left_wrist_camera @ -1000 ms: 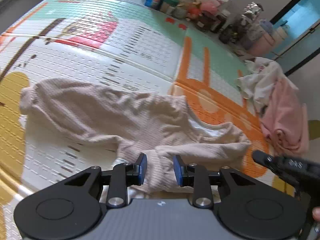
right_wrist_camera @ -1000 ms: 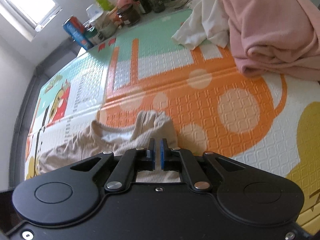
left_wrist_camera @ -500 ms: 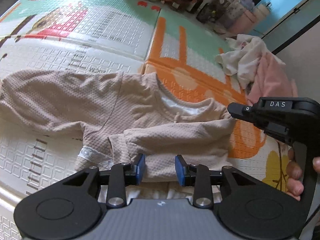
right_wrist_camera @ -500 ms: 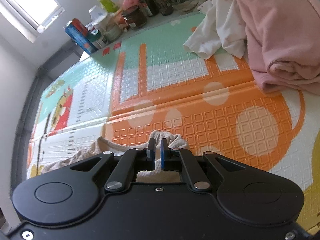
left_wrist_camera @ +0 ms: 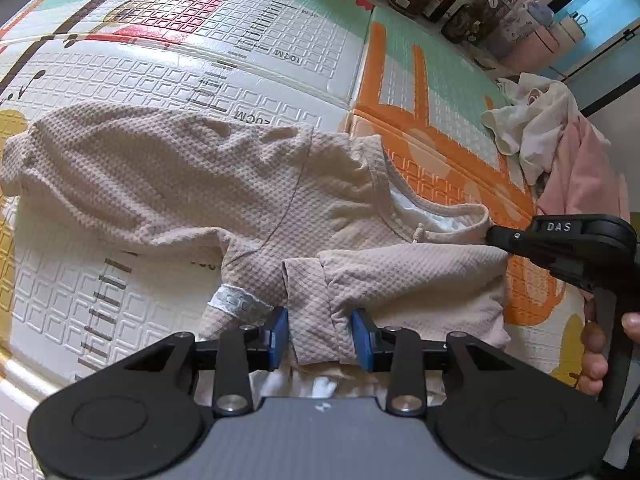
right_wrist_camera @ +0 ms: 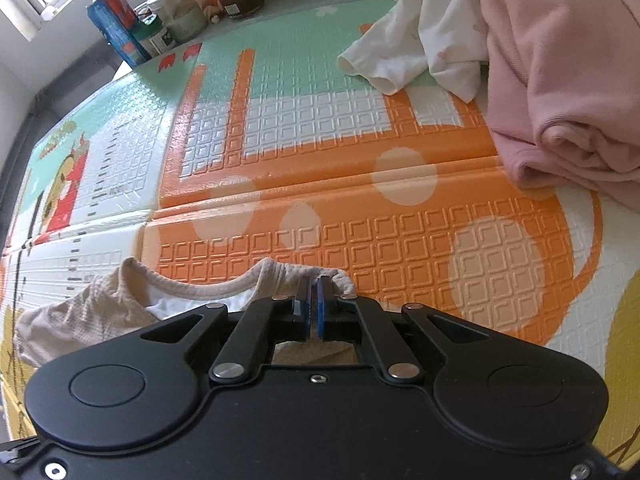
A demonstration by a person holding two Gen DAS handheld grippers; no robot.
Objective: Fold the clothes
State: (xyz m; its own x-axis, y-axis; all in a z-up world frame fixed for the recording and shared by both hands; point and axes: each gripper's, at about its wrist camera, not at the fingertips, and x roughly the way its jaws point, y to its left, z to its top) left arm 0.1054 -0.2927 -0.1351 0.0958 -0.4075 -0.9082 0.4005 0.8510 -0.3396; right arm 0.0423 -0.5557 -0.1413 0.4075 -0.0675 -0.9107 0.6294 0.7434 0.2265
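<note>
Colourful play mat (left_wrist_camera: pixel 280 40) underneath, beige top (left_wrist_camera: pixel 224 184) spread across it. Left gripper (left_wrist_camera: pixel 320 336) jaws, just widening, straddle a sleeve fold; right gripper (right_wrist_camera: pixel 314 300) pinches the shoulder tight.

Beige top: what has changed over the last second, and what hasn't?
The beige top has been drawn flatter on the mat, its sleeve folded across the body. The left tongs have just been opening, the sleeve cuff between the pads but not pinched. The right tongs stay shut on the shoulder edge and have come lower. The pink garment and white garment lie as before.
</note>
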